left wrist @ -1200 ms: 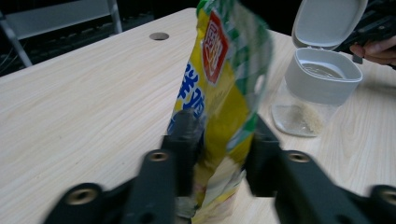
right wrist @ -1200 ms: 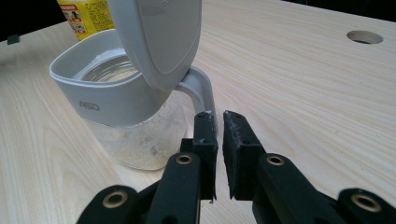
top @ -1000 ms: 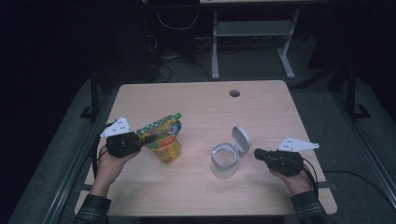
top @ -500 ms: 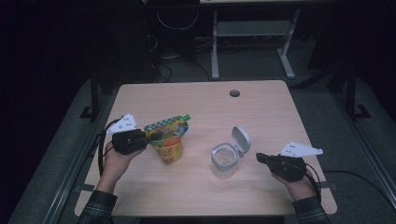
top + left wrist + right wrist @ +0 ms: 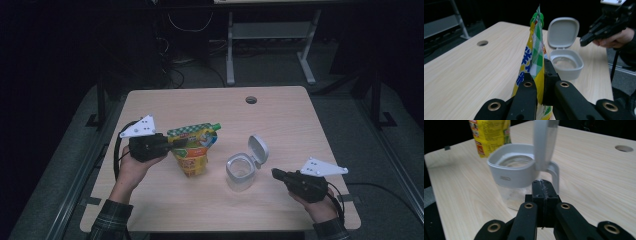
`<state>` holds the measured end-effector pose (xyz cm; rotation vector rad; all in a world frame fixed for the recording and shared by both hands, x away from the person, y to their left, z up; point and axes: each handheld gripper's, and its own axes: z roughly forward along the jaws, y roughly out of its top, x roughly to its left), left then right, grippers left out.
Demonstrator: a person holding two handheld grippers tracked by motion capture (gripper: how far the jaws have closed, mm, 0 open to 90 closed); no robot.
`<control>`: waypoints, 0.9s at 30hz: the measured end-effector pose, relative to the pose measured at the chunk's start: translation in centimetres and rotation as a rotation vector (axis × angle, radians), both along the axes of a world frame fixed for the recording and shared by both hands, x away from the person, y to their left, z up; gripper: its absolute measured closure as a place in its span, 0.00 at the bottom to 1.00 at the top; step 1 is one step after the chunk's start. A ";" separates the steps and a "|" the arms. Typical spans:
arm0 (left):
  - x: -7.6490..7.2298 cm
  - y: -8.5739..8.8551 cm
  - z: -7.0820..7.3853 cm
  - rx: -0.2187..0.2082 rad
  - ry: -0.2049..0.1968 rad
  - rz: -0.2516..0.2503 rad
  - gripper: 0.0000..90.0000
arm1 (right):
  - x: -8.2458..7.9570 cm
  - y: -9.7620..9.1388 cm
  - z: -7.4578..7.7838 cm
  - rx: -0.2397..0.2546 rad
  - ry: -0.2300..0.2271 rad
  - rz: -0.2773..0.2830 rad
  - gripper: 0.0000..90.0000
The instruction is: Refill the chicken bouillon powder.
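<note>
A yellow and green pouch (image 5: 192, 150) with a green cap hangs upright over the table's left half. My left gripper (image 5: 175, 145) is shut on its upper edge; in the left gripper view the pouch (image 5: 534, 50) rises from between the black jaws of my left gripper (image 5: 539, 75). A clear container (image 5: 241, 172) with a grey rim stands right of it, its hinged lid (image 5: 258, 148) flipped up. My right gripper (image 5: 276, 173) sits just right of the container, shut and empty. In the right gripper view, my right gripper (image 5: 543, 186) points at the container (image 5: 514, 170) from close by.
The wooden table (image 5: 280, 120) has a round cable hole (image 5: 251, 100) at its far edge. Dark floor and a desk frame (image 5: 270, 45) lie beyond. The other hand's gripper (image 5: 584, 42) shows past the container in the left gripper view.
My left hand has carried the pouch to the right and up, closer to the container. My right hand has drawn back a little toward the near edge.
</note>
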<state>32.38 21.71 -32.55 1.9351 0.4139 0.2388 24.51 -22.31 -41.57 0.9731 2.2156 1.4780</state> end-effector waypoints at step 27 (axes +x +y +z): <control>-0.6 -2.6 3.1 -0.067 0.008 -0.088 1.00 | 1.8 8.6 1.3 -0.012 -0.038 0.072 1.00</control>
